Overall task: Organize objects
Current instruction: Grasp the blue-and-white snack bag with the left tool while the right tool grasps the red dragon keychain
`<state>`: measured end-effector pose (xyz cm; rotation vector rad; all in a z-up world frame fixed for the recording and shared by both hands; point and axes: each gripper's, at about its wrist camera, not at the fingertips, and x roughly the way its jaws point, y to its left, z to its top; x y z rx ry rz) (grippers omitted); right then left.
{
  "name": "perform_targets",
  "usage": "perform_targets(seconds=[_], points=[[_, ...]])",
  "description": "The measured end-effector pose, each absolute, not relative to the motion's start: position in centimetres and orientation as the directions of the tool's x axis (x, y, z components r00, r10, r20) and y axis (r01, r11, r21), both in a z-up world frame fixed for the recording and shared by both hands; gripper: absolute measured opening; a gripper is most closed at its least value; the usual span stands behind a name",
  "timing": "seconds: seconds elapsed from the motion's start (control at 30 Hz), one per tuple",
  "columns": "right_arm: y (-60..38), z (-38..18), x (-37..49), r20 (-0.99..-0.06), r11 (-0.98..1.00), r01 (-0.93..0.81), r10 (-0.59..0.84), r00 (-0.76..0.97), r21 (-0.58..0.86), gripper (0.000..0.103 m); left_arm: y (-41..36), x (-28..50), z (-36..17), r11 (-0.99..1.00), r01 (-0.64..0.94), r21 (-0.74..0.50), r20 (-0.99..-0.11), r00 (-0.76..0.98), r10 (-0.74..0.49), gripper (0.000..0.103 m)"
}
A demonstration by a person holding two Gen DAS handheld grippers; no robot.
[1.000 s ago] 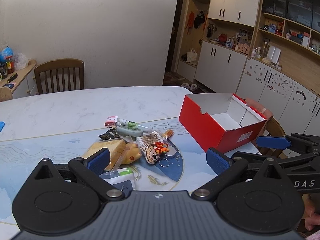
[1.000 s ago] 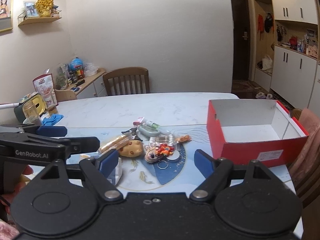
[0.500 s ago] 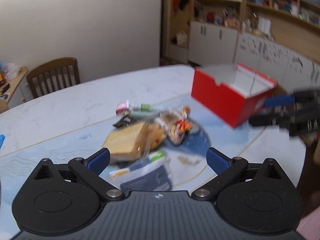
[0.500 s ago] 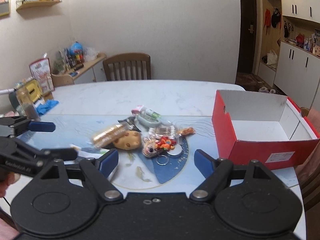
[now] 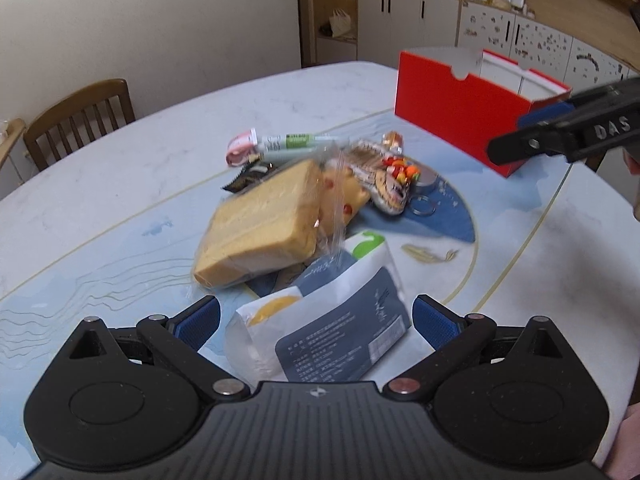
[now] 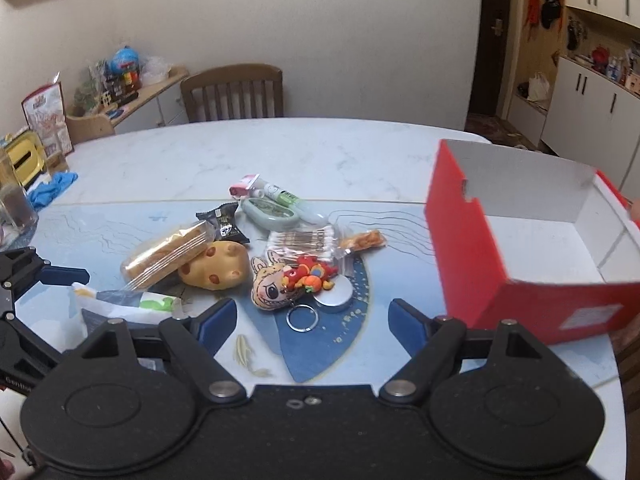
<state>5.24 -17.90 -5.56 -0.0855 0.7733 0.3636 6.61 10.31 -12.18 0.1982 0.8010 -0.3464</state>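
Note:
A heap of small items lies mid-table: wrapped bread, a yellow spotted toy, a plush keychain, cotton swabs, a tube and a dark sachet. A white and blue pouch lies nearest, between the wide-apart fingers of my left gripper, untouched by the pads. My right gripper is open just short of the keychain ring. An open red box stands to the right.
The pile rests on a blue patterned mat on a white marble table. A wooden chair stands behind the table. A glass, a blue cloth and snack packs sit at the left edge. Cabinets line the far right.
Both grippers have dropped and moved in toward the pile. The left one now has the white and blue pouch between its open fingers; the right one is closer to the keychain.

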Motion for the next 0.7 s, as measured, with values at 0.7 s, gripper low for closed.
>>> perform_targets(seconds=[0.7], points=[[-15.0, -10.9, 13.8, -0.780, 0.938, -0.329, 0.284, 0.557, 0.107, 0.080, 10.7, 8.0, -15.2, 0.918, 0.397, 0.010, -0.755, 0.605, -0.254, 0.098]])
